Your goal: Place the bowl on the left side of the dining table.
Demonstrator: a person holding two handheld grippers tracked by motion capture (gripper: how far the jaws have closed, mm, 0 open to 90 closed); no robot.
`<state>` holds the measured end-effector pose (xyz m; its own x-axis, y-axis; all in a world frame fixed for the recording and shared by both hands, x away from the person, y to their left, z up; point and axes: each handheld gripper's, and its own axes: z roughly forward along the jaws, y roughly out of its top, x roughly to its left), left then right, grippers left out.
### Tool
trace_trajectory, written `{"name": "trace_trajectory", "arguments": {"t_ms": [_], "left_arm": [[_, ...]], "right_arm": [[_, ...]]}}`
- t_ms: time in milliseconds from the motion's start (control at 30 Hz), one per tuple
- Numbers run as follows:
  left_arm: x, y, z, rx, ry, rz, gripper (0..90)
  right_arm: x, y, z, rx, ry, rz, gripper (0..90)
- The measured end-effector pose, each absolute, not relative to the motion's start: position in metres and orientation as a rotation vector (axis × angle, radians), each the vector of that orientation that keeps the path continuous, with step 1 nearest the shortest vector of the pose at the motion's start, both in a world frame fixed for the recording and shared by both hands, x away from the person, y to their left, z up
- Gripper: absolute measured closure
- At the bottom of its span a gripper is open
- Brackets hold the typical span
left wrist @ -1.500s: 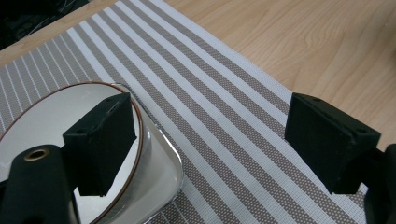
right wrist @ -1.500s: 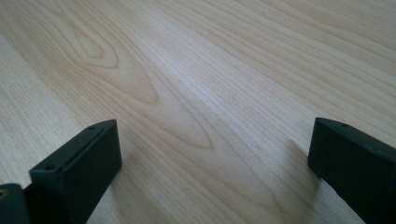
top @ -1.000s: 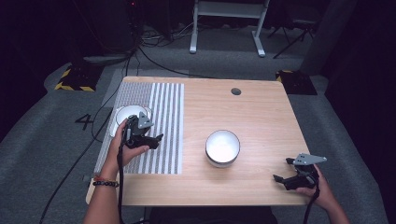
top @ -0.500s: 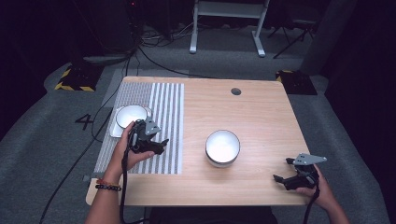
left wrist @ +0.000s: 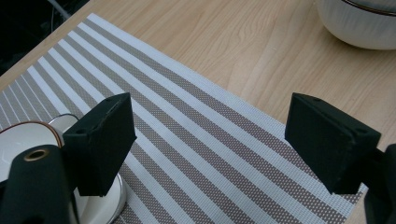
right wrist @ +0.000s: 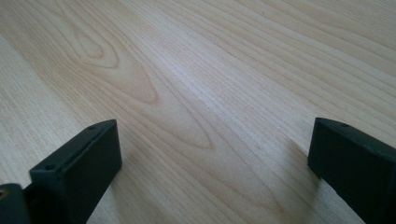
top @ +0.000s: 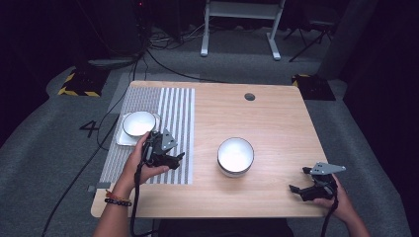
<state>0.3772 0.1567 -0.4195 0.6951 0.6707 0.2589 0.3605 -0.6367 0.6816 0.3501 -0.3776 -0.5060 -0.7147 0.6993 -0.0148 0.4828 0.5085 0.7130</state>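
Left gripper (top: 170, 159) wide open, empty, over striped mat (top: 174, 111) beside small bowl (top: 139, 123) (apparently on a plate); right gripper (top: 301, 183) open, empty.

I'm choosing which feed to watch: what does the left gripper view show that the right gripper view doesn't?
Left gripper view alone: the striped mat, a bowl on a plate beside one black jaw, and the rim of a second bowl at top right. Right gripper view alone: plain wood grain between its jaws, nothing on it. Shared: the wooden table and a pair of jaws spread wide, holding nothing.
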Motion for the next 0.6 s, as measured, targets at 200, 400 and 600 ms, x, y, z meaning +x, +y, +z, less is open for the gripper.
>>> {"name": "trace_trajectory", "arguments": {"t_ms": [200, 400, 600], "left_arm": [[0.373, 0.151, -0.423, 2.3, 0.777, 0.661, 16.3], [0.371, 0.148, -0.428, 2.305, 0.764, 0.667, 16.3], [0.367, 0.142, -0.431, 2.335, 0.741, 0.648, 16.3]], "right_arm": [[0.35, -0.378, -0.506, 0.992, 2.453, 1.02, 2.8], [0.35, -0.378, -0.506, 0.992, 2.453, 1.02, 2.8], [0.35, -0.378, -0.506, 0.992, 2.453, 1.02, 2.8]]}}
